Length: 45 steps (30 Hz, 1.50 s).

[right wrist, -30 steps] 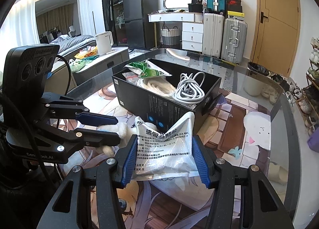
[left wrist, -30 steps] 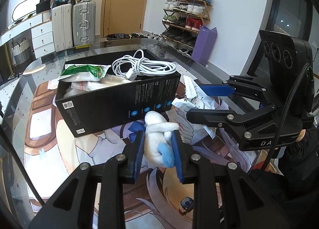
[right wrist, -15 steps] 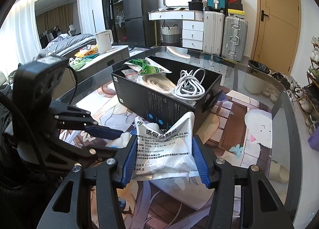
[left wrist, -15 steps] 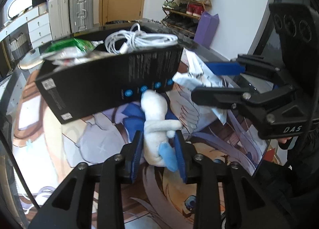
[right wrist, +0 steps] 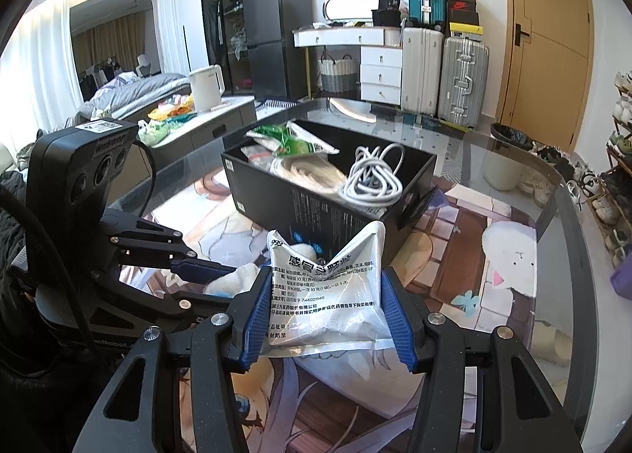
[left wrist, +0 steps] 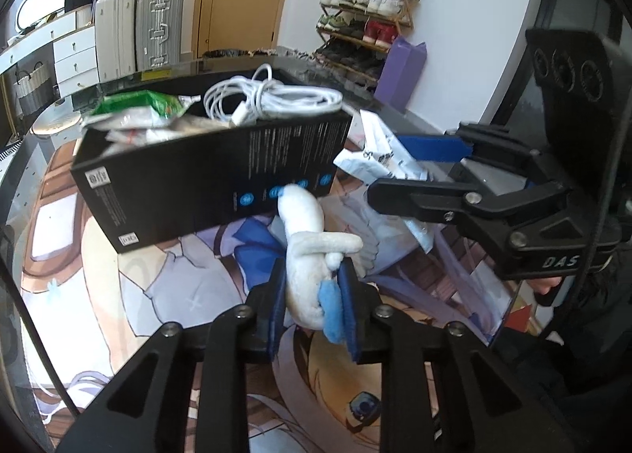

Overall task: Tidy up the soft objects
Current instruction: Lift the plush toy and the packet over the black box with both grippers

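Plush toy (left wrist: 306,275), white with a blue bit, was pinched between the pads of the left gripper (left wrist: 312,305), jaws drawn in narrow and squeezing its lower body; its head stuck up in front of the near wall of the black box (left wrist: 205,176), and it looked lifted off the printed mat (left wrist: 158,287), though I couldn't be sure. Right gripper (right wrist: 326,312) was clamped on a white printed pouch (right wrist: 328,287), jaws about pouch-width, pouch bowed between the pads, held just short of the same wall. The box sat on the glass table (right wrist: 513,160) and already held a coiled white cable (right wrist: 371,176), a green packet (right wrist: 292,145) and some clear bags. Judged step: both soft items picked, carry to the box under way, neither one inside. Next move probably calls for raising the toy clear of the box rim, going over a free spot beside the cable, then letting go; the pouch after that. Risks: the toy's arm catching on the rim, and the two grippers crowding each other, being close together.
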Tool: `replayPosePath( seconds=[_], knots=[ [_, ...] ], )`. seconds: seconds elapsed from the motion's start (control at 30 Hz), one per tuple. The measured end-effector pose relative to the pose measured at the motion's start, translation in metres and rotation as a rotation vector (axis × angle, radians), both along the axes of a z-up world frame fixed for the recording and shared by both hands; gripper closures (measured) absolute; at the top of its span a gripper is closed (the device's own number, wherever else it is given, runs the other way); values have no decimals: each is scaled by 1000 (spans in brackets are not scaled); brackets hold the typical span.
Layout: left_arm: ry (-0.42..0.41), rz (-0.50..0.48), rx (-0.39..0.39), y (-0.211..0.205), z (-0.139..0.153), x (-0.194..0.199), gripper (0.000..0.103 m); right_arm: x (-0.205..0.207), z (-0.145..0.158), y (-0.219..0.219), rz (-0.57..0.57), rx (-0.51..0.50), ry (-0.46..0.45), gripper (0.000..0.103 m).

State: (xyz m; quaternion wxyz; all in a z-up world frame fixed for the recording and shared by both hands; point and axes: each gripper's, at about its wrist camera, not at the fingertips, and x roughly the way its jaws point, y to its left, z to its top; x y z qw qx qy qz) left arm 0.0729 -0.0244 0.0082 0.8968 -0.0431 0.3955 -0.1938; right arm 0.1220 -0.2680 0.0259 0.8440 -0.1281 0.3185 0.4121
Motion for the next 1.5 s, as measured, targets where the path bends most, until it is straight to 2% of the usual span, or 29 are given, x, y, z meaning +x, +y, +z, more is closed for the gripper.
replayPosePath(
  seconds=[0.43,0.6,1.03,1.5],
  knots=[
    [-51,-33,-169,24,31,-12,82,-1,14,-8,-21,55,-41,49],
    [-83,-21,-166,30,46,-16,82,-2,16,-9,-28,60,-45,49],
    [-128,34,-147,42,54,-21,82,-6,26,-15,-53,94,-68,49],
    [-201,109,-121,53,75,-14,81,-4,37,-7,-66,130,-79,49]
  ],
)
